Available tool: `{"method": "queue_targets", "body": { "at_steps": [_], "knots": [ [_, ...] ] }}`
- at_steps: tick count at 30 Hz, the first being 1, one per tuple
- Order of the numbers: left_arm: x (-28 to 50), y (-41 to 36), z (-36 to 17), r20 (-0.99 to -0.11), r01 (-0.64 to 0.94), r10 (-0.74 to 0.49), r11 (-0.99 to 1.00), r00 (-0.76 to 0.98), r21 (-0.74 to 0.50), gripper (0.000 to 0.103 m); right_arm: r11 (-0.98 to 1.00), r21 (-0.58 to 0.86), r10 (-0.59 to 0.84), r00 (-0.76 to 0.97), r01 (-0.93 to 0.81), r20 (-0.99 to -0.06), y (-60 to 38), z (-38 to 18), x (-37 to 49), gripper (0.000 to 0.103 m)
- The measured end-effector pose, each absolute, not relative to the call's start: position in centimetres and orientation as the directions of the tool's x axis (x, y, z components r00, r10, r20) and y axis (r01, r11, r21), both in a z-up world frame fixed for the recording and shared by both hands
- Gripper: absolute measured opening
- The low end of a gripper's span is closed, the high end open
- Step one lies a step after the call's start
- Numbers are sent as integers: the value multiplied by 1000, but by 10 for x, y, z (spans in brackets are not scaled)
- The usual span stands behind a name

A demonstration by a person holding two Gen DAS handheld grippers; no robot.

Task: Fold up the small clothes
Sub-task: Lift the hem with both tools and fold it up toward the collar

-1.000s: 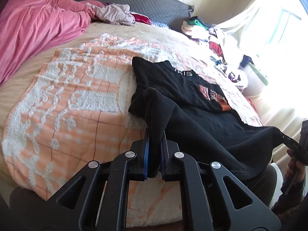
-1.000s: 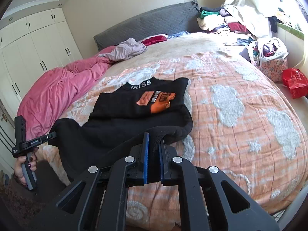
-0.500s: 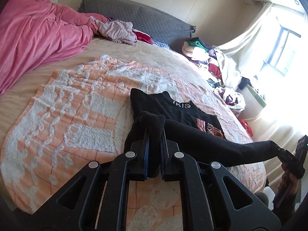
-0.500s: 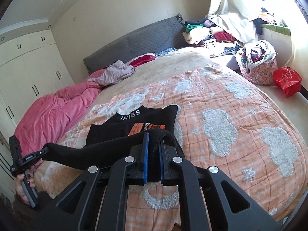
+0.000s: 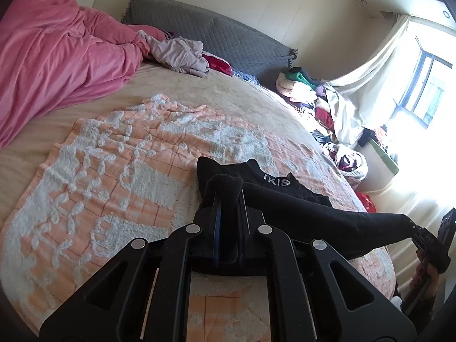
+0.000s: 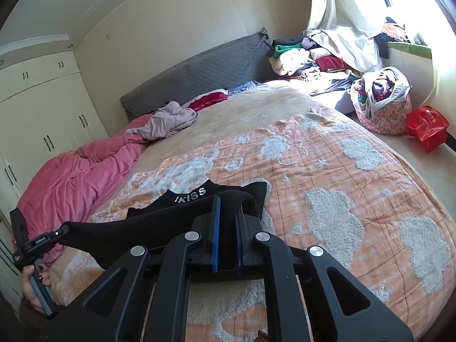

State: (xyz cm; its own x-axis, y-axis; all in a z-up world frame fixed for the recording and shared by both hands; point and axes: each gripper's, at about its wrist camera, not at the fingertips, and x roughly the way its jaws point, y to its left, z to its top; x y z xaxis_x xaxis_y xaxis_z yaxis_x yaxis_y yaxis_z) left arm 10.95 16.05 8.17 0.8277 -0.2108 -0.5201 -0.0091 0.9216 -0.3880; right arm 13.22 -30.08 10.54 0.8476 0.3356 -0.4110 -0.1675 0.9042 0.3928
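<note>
A black top (image 5: 285, 199) with white lettering at its collar lies on the near part of an orange-and-white blanket (image 5: 114, 171) spread over the bed (image 5: 213, 97). In the left wrist view the left gripper (image 5: 228, 196) sits at 6 o'clock, its blue-padded jaws clamped together on a bunched corner of the black cloth. From there the lifted hem runs taut toward 4 o'clock, where the right gripper (image 5: 414, 229) pinches its other end, a hand (image 5: 427, 273) below it. In the right wrist view the right gripper (image 6: 228, 211) at 6 o'clock is likewise clamped on a fold of the top (image 6: 199, 199), and the stretched edge leads to 8 o'clock, to the left gripper (image 6: 64, 230). The collar rests on the blanket just beyond the raised hem. A pink duvet (image 5: 57, 57) is heaped at 10 o'clock in the left view, a grey headboard cushion (image 5: 213, 37) at 12, and a clothes pile (image 5: 307, 91) at 2 o'clock.
</note>
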Motion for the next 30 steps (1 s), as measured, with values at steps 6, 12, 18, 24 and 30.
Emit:
{"method": "queue_targets", "body": {
  "at_steps": [6,12,18,24,30],
  "knots": [
    [129,163,77,-528,-21,-206,920,824,-391,3,912,380,319,846,-152,-427,-295,102,159,8],
    [148,163,72,-547,-30,-196,926,814,-376,3,919,370,306,836,-136,-455,-291,93,185,8],
    [161,162,62,-561,-34,-190,931,806,-363,3,924,364,295,824,-116,-484,-289,77,206,8],
    [167,160,49,-574,-43,-176,937,799,-347,4,931,349,285,812,-107,-510,-284,59,219,8],
    [172,158,41,-587,-55,-160,942,794,-332,7,940,329,264,810,-94,-524,-282,52,225,10]
  ]
}}
